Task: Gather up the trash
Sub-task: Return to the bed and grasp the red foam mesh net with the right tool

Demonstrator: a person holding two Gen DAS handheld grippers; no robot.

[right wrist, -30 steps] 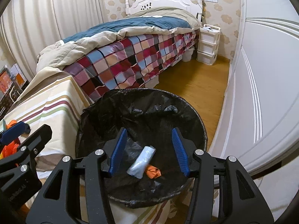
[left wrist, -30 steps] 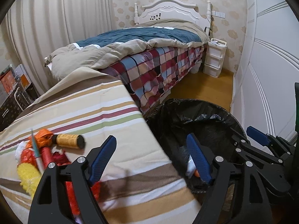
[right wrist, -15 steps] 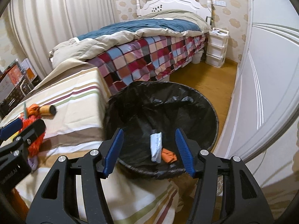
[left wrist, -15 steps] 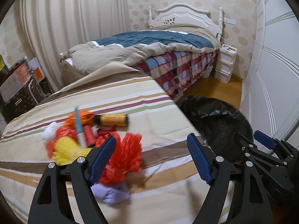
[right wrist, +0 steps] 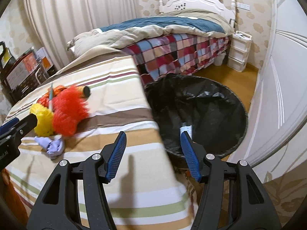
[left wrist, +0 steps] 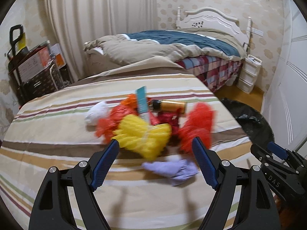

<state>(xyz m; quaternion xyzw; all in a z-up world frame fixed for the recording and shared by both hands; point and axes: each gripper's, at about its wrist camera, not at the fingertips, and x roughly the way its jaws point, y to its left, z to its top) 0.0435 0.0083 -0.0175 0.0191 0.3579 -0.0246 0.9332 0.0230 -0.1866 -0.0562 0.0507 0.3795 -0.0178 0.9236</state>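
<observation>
Trash point(left wrist: 145, 132) lay heaped on the striped cloth point(left wrist: 57, 130): yellow and red netting, an orange bottle point(left wrist: 172, 106), a teal tube point(left wrist: 143, 103), a white wad and a crumpled lilac glove point(left wrist: 172, 169). The only writing I could read was "DAS" on my right gripper's point(right wrist: 152, 155) body. My left gripper point(left wrist: 156, 164) hung released just short of the pile, nothing between its fingers. My right gripper, empty, jaws parted, sat over the cloth's edge beside the black-lined bin point(right wrist: 211, 103).
</observation>
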